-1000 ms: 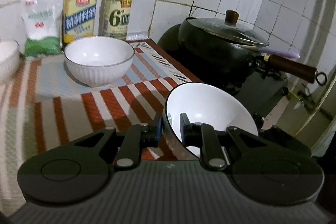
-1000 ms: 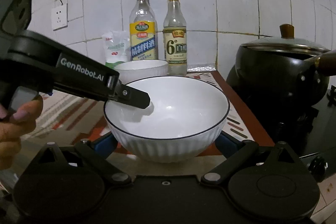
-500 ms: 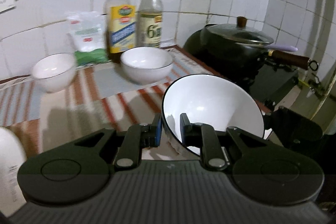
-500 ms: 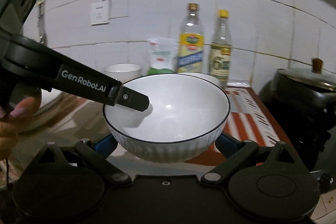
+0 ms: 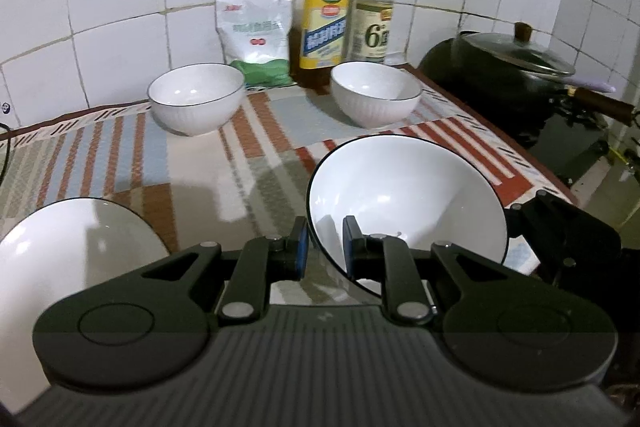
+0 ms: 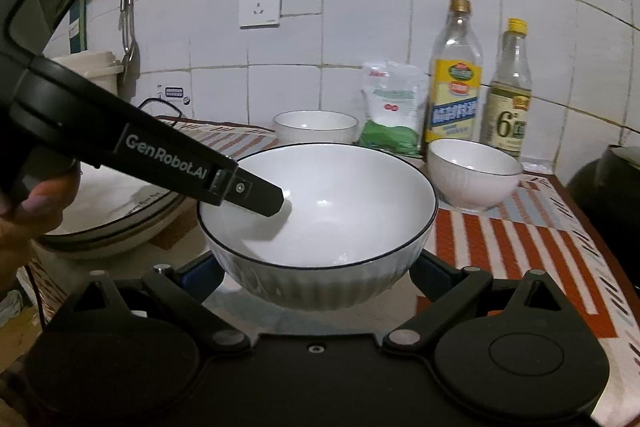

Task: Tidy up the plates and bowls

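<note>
Over the striped cloth (image 5: 100,163) of a tiled kitchen counter, I carry a white ribbed bowl (image 6: 320,211) in the air between both claws, with a stack of plates (image 6: 108,223) to my left and two more bowls (image 5: 196,99) (image 5: 376,99) standing near the bottles at the wall. The bowl looks like glazed ceramic: stiff, fairly heavy, slick and liable to chip, so I judge the rim the surest hold. My left gripper (image 5: 324,247) is pressed nearly together, pinching the bowl's rim between its blue pads. My right gripper (image 6: 316,267) stands spread wide, cradling the bowl's lower wall; whether its pads press there I cannot tell.
</note>
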The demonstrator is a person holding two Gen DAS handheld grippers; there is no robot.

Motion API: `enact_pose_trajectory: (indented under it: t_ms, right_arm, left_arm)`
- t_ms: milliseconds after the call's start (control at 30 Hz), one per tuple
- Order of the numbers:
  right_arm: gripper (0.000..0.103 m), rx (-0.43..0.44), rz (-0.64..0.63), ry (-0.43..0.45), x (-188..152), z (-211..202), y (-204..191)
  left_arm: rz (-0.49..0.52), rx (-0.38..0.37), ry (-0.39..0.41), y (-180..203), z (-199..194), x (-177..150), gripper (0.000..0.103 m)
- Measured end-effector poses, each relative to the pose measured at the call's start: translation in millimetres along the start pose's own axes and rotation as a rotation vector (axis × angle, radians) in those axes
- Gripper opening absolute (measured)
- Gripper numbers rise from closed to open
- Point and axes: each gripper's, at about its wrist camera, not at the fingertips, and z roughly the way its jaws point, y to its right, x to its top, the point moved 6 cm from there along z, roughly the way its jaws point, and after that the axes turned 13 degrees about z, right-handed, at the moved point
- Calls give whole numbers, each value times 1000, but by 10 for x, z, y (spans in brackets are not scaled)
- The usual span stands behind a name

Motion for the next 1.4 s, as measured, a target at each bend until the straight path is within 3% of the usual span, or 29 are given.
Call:
enact_pose_trajectory:
  t_ms: [233,733,867,967,1200,1400]
  right_arm:
    - [100,10,8,-2,-2,214,8]
    - [100,-4,10,-39,-130,412,-58]
    - [99,-26,10,-59,-107,323,-70]
    - [100,-43,-18,-48,-52,210,-94]
    - [100,-22,-24,-36,105,-161,-80]
    - [99,42,46,-40,372,-489,47]
  left_arm:
    - [-7,12,23,-144,137,-20,17]
    - [-34,11,-43,-340,307,-148,17]
    - [-1,15,-95,-294,221,-114,30]
    - [43,31,-78,-265,68,-35,45]
    - [100,18,-20,-245,-380,153,56]
    - [95,-6,-42,-234,-621,251,61]
